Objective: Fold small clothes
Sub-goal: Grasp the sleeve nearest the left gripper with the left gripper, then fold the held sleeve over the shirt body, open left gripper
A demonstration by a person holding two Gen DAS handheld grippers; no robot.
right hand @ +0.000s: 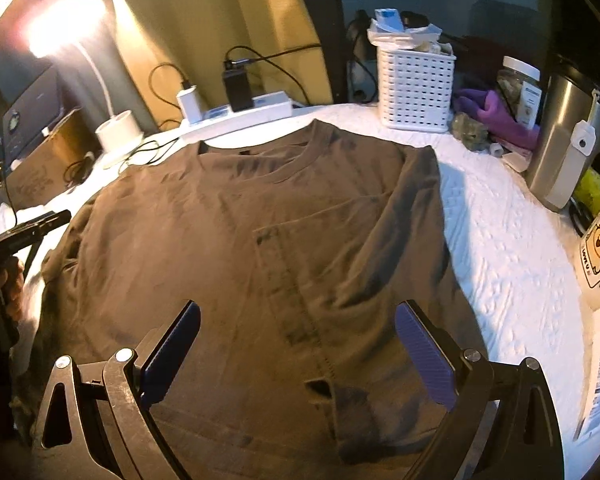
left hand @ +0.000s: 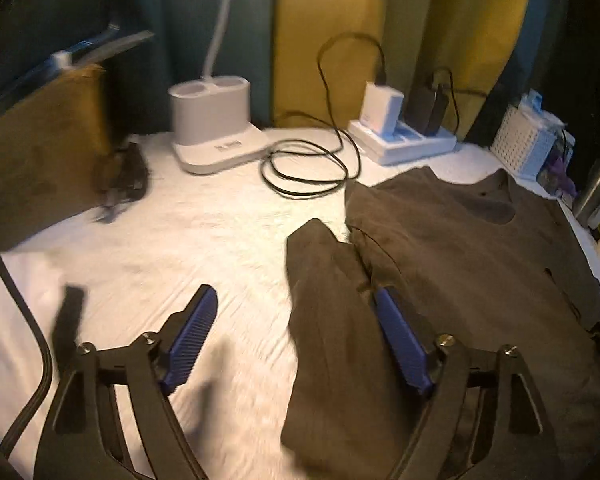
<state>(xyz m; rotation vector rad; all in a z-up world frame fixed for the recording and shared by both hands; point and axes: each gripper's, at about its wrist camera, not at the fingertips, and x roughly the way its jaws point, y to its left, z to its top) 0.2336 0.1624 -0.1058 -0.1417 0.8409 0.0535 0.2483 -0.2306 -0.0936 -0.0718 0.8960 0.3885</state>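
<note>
White bedspread (left hand: 180, 240) | brown shirt (right hand: 260, 240) flat | left-side bedspread bare

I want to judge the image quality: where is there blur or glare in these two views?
Left wrist view: motion blur smears the white cloth and the brown shirt's sleeve; dim light. Right wrist view: sharper, but the lamp glares at top left, washing out that corner; fisheye bends the table edge in both.
</note>
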